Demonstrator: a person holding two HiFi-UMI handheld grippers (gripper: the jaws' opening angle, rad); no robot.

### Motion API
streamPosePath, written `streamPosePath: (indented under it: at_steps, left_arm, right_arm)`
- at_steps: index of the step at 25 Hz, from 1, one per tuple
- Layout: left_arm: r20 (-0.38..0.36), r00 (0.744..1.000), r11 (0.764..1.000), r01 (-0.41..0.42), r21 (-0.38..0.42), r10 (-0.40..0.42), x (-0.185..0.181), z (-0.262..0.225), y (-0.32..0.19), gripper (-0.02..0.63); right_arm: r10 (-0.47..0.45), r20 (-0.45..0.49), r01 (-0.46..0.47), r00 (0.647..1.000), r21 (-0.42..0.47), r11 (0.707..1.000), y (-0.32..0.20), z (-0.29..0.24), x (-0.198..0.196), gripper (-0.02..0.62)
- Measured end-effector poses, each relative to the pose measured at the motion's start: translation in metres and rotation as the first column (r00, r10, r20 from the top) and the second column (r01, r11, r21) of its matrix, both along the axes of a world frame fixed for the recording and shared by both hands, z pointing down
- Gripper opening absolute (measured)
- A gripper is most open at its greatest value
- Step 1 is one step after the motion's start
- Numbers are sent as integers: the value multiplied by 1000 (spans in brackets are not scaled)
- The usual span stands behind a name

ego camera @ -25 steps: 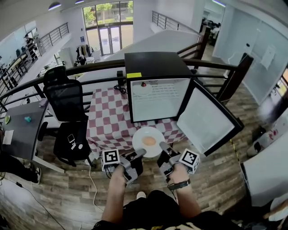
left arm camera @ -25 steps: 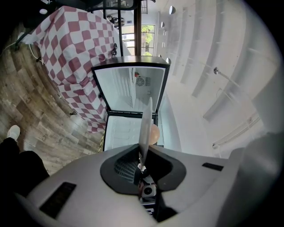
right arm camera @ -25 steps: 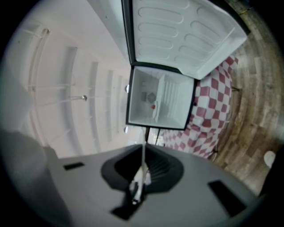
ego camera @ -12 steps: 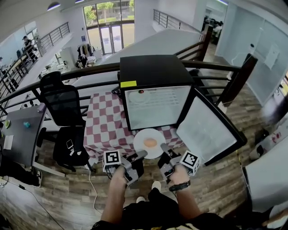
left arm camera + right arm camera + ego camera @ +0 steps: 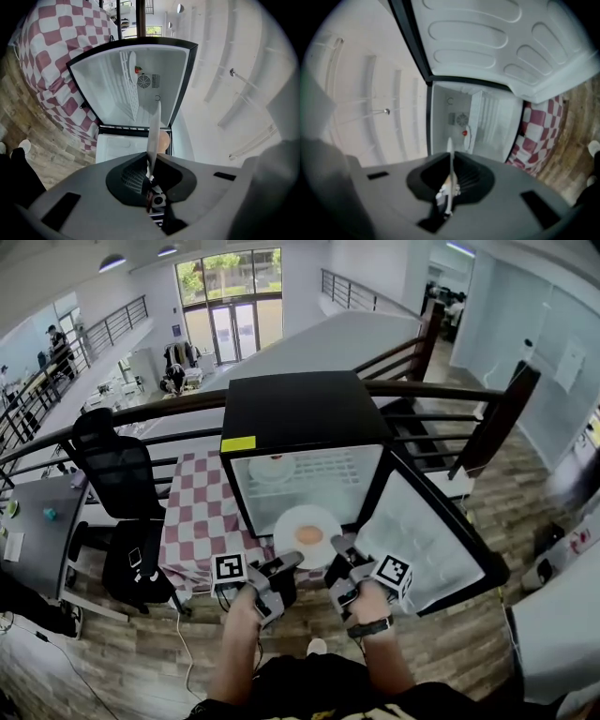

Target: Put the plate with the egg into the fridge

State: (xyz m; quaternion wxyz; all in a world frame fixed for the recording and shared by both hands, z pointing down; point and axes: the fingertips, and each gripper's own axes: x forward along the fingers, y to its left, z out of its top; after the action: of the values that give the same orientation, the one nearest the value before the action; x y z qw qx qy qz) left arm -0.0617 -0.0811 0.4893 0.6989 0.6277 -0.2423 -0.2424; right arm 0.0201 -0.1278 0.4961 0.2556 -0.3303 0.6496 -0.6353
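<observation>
A white plate [image 5: 307,533] with a brown egg [image 5: 309,534] on it hangs level in front of the open black mini fridge [image 5: 291,409], at the lower edge of its opening. My left gripper [image 5: 292,562] is shut on the plate's near-left rim. My right gripper [image 5: 338,546] is shut on its near-right rim. In the left gripper view the plate [image 5: 153,129] is edge-on between the jaws, with the egg [image 5: 163,140] beside it. In the right gripper view only the plate rim [image 5: 450,157] shows. Both look into the white fridge interior [image 5: 117,89].
The fridge door [image 5: 422,526] stands open to the right. A second plate [image 5: 270,468] with something small and red sits on the upper wire shelf. The fridge stands on a red-checked tablecloth [image 5: 192,521]. An office chair [image 5: 117,465] is on the left, and a railing [image 5: 441,390] runs behind.
The plate and both grippers have moved forward, from over the table's front edge to the mouth of the fridge. The fridge now looms larger and nearer.
</observation>
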Motion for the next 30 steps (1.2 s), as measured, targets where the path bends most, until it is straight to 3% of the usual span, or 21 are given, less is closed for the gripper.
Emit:
streamPosePath:
  at_steps: [15, 21, 25, 30]
  left_arm:
    - [-5, 1000, 999, -1, -37, 1, 30, 26, -29, 37]
    - [70, 997, 998, 39, -53, -36, 27, 48, -55, 36]
    - [68, 997, 998, 32, -47, -29, 27, 50, -73, 37]
    - [63, 998, 998, 29, -63, -25, 24, 53, -94, 37]
  right_arm:
    - [7, 12, -7, 1000, -34, 999, -26, 28, 31, 34]
    - [73, 33, -70, 997, -70, 995, -43, 41, 34, 34]
    - [137, -19, -138, 990, -68, 988, -56, 41, 35, 34]
    - [146, -5, -146, 989, -76, 986, -77, 48, 32, 34]
